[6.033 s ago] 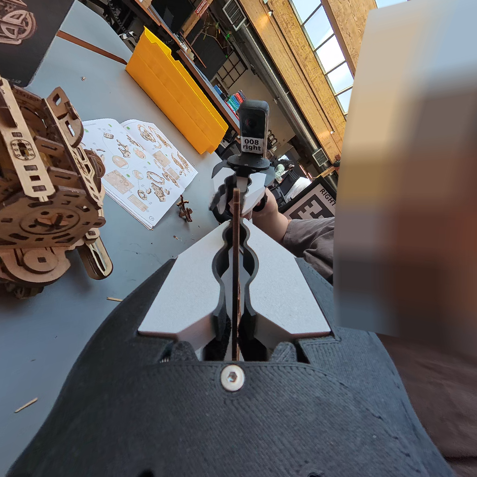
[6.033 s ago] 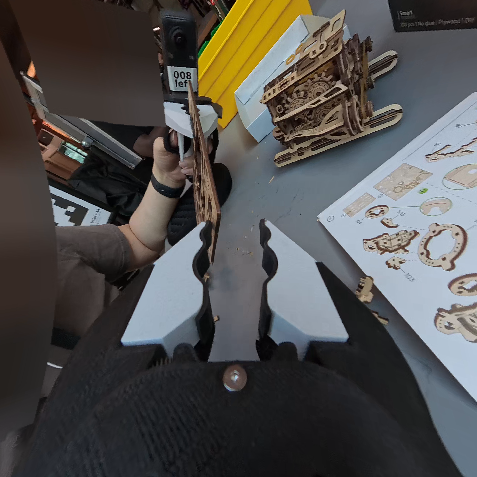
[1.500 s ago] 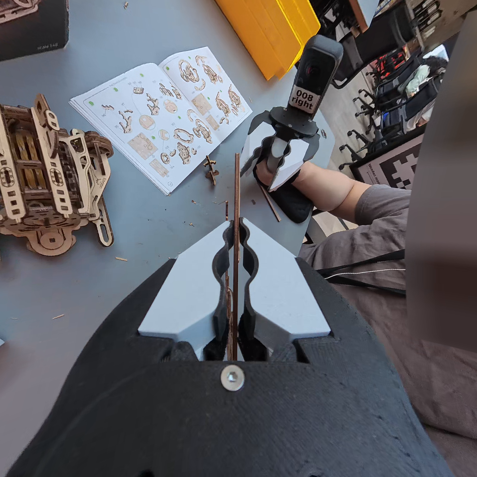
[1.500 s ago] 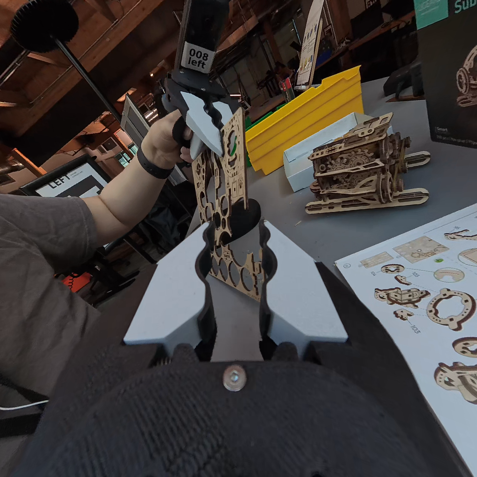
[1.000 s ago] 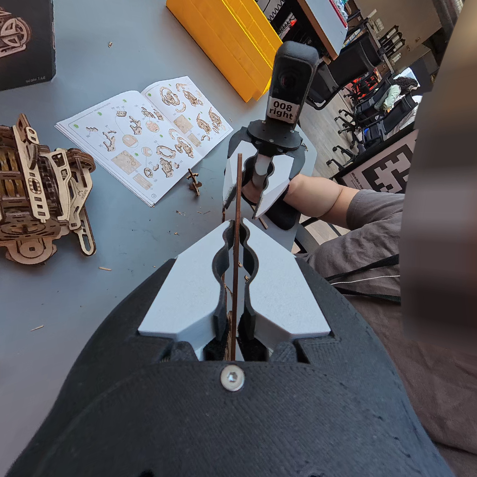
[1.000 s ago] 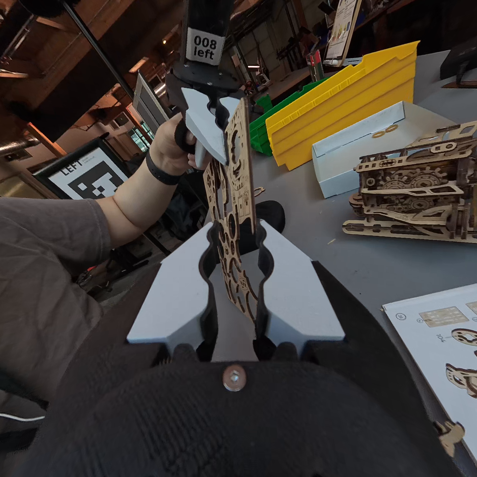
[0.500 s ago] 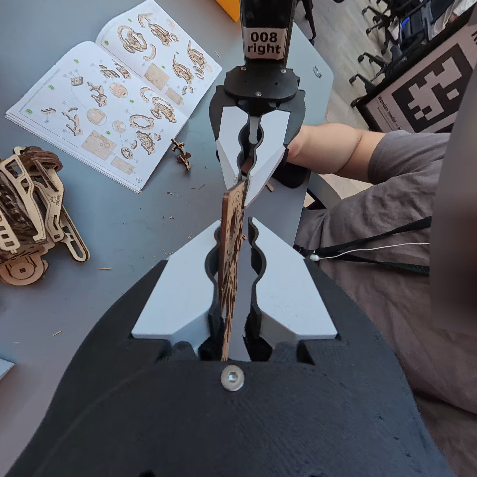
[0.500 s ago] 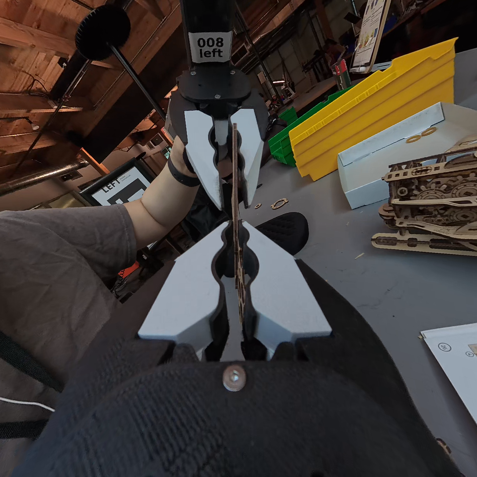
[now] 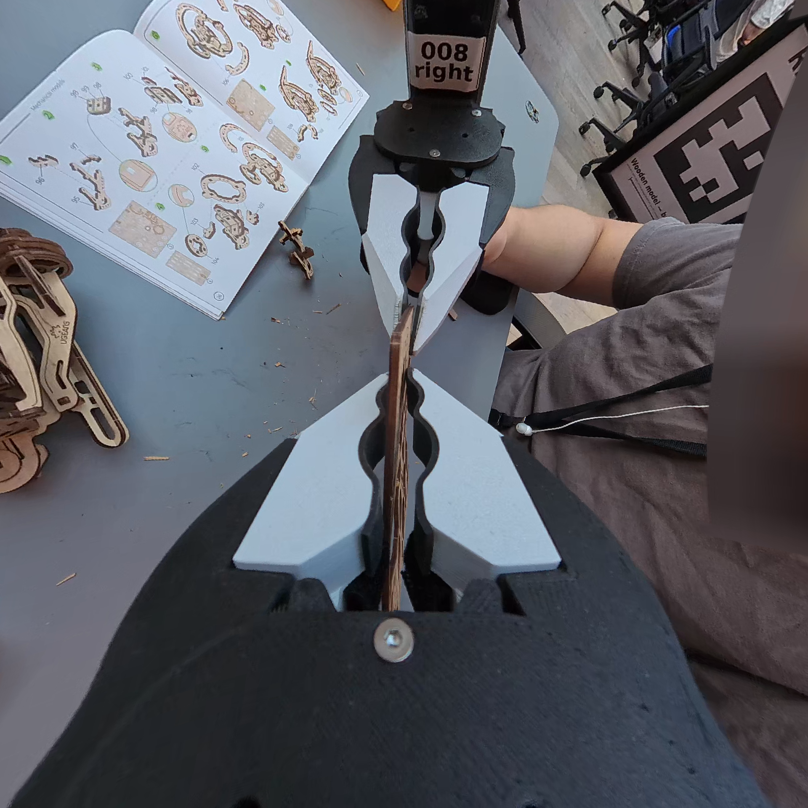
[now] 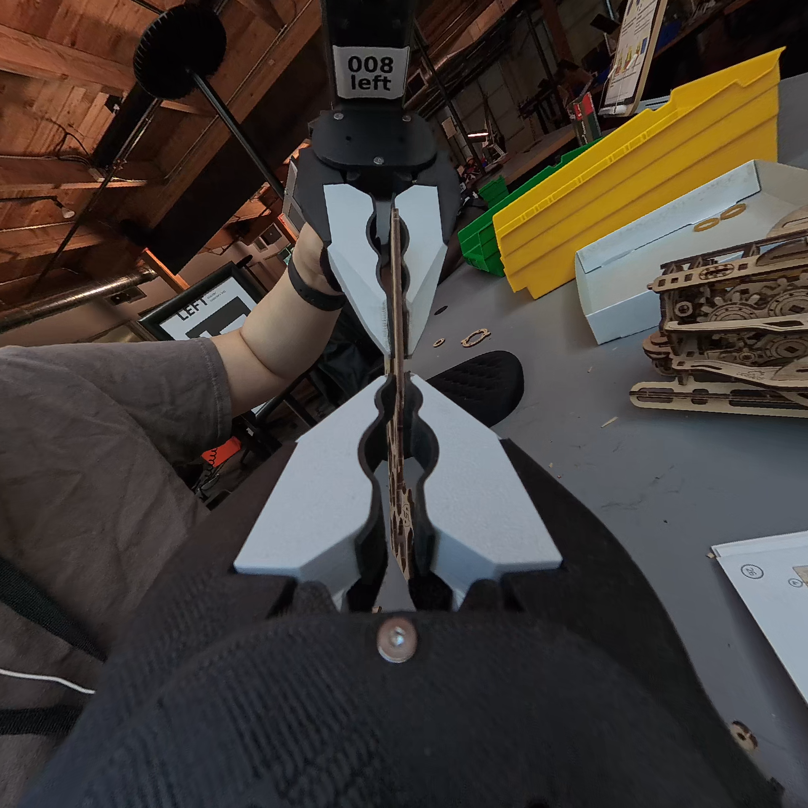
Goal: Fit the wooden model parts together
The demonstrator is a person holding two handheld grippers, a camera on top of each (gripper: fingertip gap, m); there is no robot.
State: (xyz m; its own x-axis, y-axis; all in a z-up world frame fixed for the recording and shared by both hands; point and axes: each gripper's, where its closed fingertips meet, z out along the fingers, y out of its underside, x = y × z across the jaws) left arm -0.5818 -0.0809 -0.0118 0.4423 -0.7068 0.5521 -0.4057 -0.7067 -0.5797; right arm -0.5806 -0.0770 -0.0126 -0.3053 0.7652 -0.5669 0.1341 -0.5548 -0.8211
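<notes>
A thin laser-cut wooden parts sheet point(image 9: 397, 459) is seen edge-on and is held in the air between both grippers. My left gripper point(image 9: 398, 377) is shut on its near end. My right gripper point(image 9: 409, 328) faces it tip to tip and is shut on the far end. In the right wrist view the same sheet point(image 10: 397, 481) runs from my right gripper point(image 10: 397, 380) up into my left gripper point(image 10: 395, 350). The partly built wooden model point(image 9: 26, 350) stands on the grey table point(image 9: 196, 393) at the left; it also shows in the right wrist view point(image 10: 734, 332).
An open instruction booklet point(image 9: 144, 144) lies on the table, with a small wooden piece point(image 9: 299, 249) beside it. A white box point(image 10: 647, 271), a yellow bin point(image 10: 634, 175) and a green bin point(image 10: 485, 236) stand behind the model. Loose wooden rings point(image 10: 474, 337) lie near a black pad point(image 10: 476, 380). Wood splinters are scattered about. Less than 4 cm separates the two grippers' tips. It is some 15 cm from my right tips to the small wooden piece point(image 9: 299, 249).
My right gripper came up to the sheet and shut on its free end. My left gripper's jaws stood slightly apart half a second ago and are shut on the sheet again.
</notes>
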